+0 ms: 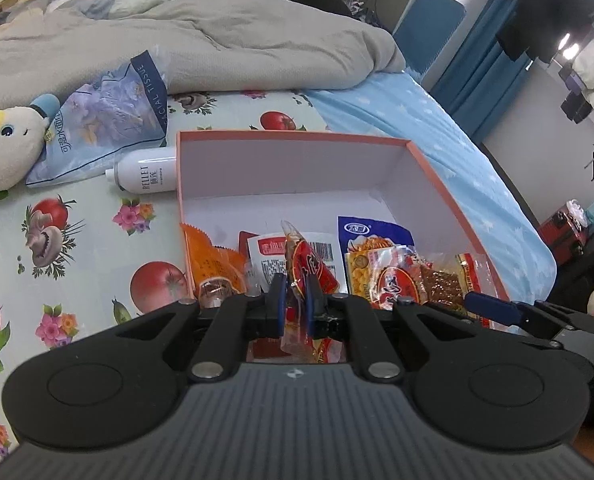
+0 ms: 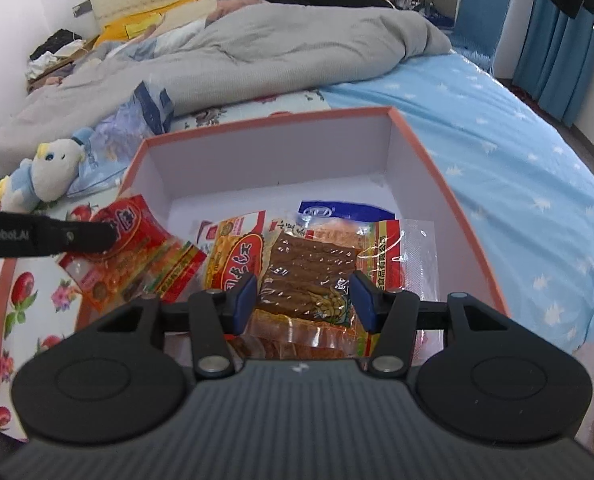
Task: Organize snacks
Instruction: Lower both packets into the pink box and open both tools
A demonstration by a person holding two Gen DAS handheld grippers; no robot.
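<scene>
Behind my box [image 1: 449, 184] on the bed, a pack [image 1: 109, 120] reads "FACIAL TISSUE" and a bottle [image 1: 149, 170] "PELLET". My left claw [image 1: 295, 300] pinches a red snack sachet [image 1: 305, 268] over the box; its print is unreadable. My right claw [image 2: 304, 296] grips a brown snack packet [image 2: 309, 276], its lower edge hidden.

Plush toy [image 1: 7, 148], tissue pack [image 1: 109, 120] (pale blue), white bottle [image 1: 147, 171]

Glossy crinkled plastic snack packets [image 2: 309, 276] lie in a matt cardboard box [image 2: 453, 204] on printed cloth [image 1: 77, 240].
</scene>
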